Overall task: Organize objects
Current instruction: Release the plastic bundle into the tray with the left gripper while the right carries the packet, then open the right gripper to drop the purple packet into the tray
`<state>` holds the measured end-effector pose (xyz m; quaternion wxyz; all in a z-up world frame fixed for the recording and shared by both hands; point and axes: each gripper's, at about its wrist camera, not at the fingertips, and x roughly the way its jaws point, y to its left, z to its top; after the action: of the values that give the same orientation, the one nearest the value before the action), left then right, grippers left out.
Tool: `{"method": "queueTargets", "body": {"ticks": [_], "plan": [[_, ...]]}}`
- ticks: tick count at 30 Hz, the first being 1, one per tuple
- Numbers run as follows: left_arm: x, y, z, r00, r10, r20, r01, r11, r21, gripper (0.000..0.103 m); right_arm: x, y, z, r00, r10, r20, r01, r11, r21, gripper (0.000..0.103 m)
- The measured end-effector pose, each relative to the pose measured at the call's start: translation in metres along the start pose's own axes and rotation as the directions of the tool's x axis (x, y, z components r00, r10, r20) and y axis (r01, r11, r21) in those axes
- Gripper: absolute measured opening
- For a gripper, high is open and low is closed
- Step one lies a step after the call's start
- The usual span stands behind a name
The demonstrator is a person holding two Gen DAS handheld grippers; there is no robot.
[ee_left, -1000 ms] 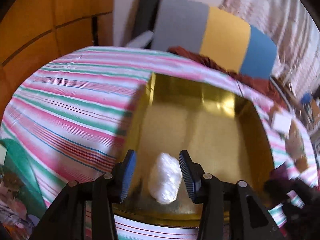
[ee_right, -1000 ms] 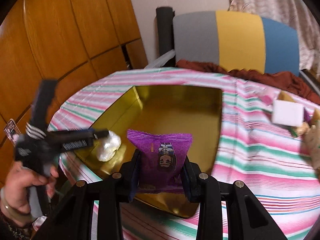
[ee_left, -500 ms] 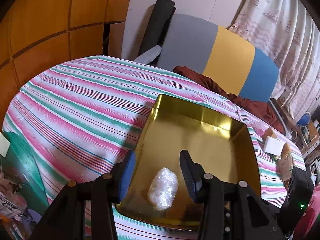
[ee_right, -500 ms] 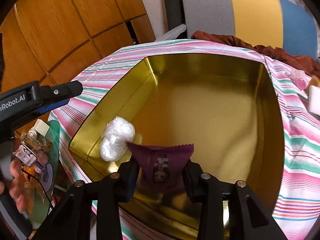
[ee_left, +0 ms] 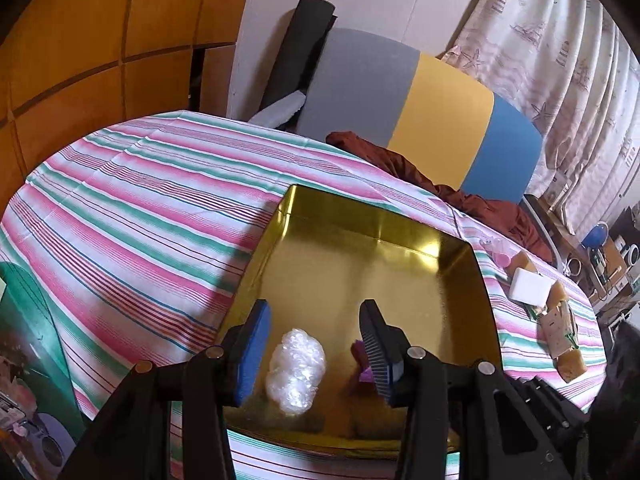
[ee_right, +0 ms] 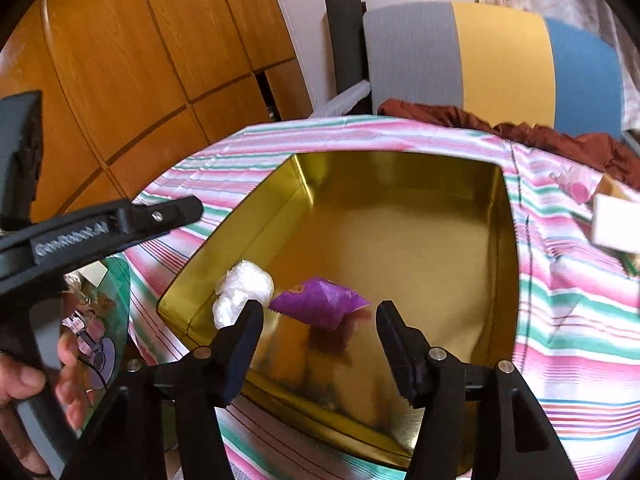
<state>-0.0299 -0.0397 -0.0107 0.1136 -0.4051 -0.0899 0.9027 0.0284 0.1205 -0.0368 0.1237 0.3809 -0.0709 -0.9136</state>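
Observation:
A gold tin tray (ee_left: 376, 236) (ee_right: 508, 240) lies on the striped tablecloth. In its near left corner sits a white plastic-wrapped bundle (ee_left: 296, 372) (ee_right: 242, 290). Beside it lies a purple snack packet (ee_right: 318, 306), only partly visible past the right finger in the left wrist view (ee_left: 358, 354). My right gripper (ee_right: 320, 312) hovers over the tray's near edge with its jaws opening; the packet lies loose between and beyond the fingertips, touched by neither pad. My left gripper (ee_left: 315, 308) stands open above the bundle without touching it, and its black body (ee_right: 120, 220) shows at the left.
A white block (ee_left: 530, 286) and tan snack packets (ee_left: 560, 332) lie on the cloth right of the tray. A grey, yellow and blue chair back (ee_left: 440, 120) with a brown cloth stands behind the table. A person's hand (ee_right: 24, 380) holds the left gripper.
The right gripper's jaws parted and let go of the purple packet, which now lies in the tray beside the white bundle. The left gripper lifted back from the bundle.

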Motion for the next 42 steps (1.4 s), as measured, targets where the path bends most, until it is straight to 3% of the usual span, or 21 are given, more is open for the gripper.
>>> {"method": "queueTargets", "body": {"ticks": [10,18,23,28,30,33,36,38,42], "plan": [[0.004,-0.029,-0.014,0.998,-0.061,-0.026,0.062,0.997,0.053,0.046,-0.033,-0.021,0.0,0.995,-0.082,0.064,0.083,0.997,-0.011,0.065],[0.005,-0.07,-0.032,0.987,-0.15,-0.065,0.158,0.976,0.148,0.046,-0.064,-0.092,-0.017,0.973,-0.227,0.043,0.224,0.973,0.059,0.064],[0.006,-0.095,-0.048,0.976,-0.191,-0.104,0.209,0.956,0.206,0.046,-0.093,-0.16,-0.024,0.923,-0.384,0.016,0.382,0.922,0.066,0.065],[0.006,-0.119,-0.065,0.965,-0.222,-0.138,0.25,0.937,0.244,0.046,-0.125,-0.251,-0.021,0.852,-0.522,-0.036,0.523,0.844,0.119,0.069],[0.006,-0.128,-0.07,0.962,-0.231,-0.145,0.262,0.932,0.249,0.046,-0.133,-0.286,-0.023,0.829,-0.554,-0.073,0.559,0.819,0.132,0.071],[0.005,-0.143,-0.078,0.953,-0.253,-0.167,0.29,0.92,0.262,0.046,-0.134,-0.325,-0.028,0.817,-0.561,-0.136,0.576,0.806,0.133,0.071],[0.005,-0.158,-0.085,0.948,-0.259,-0.183,0.304,0.907,0.291,0.046,-0.13,-0.352,-0.038,0.826,-0.528,-0.197,0.558,0.814,0.158,0.071],[0.005,-0.167,-0.088,0.947,-0.258,-0.191,0.307,0.899,0.311,0.046,-0.127,-0.356,-0.047,0.851,-0.47,-0.234,0.514,0.838,0.186,0.072],[0.009,-0.18,-0.093,0.943,-0.258,-0.211,0.318,0.889,0.33,0.046,-0.138,-0.328,-0.053,0.902,-0.381,-0.204,0.41,0.904,0.124,0.075]]}}
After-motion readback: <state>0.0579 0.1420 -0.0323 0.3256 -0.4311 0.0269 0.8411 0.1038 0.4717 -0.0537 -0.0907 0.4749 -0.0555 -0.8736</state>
